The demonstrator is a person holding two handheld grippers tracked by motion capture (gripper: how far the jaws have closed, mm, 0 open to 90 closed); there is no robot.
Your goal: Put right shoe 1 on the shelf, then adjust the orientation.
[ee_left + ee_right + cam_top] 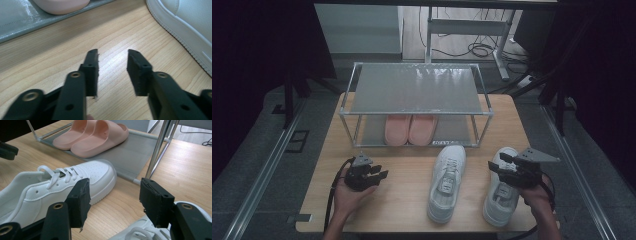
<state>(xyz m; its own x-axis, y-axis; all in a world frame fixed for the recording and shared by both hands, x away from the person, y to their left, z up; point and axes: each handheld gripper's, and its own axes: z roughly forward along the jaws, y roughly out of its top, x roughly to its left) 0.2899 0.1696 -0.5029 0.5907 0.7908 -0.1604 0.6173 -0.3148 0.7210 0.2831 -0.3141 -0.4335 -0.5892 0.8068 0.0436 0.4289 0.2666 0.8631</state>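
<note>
Over the near right corner of the bench, the right claw (pixel 501 165) hangs above the right white sneaker (pixel 500 192), its jaws spread wide and holding nothing. That shoe lies toe toward the rack, just beside the bench's right edge; in the right gripper view its laces and collar show directly below the spread jaws. The left white sneaker (pixel 446 182) lies parallel to it, nearer the middle of the bench, apart from its mate with bare wood between them.

Judging by the pose, the step in hand is taking hold of the right sneaker, probably to shelve it. To do it well, bring the claw straight down so one jaw goes inside the shoe opening and the other outside the side wall or heel collar, then close on that firm rim, not on the loose laces or soft tongue. A grip near the heel lets the toe lead toward the shelf. Lift clear before moving, so the sole does not drag or nudge the other shoe.

The left claw (pixel 379 171) rests low near the bench's near left area, jaws parted and empty, well apart from both sneakers. Beyond the shoes stands the metal shoe rack (pixel 344 103) along the far edge, with pink slippers (pixel 410 129) side by side on its lower shelf; the upper shelf looks free.
</note>
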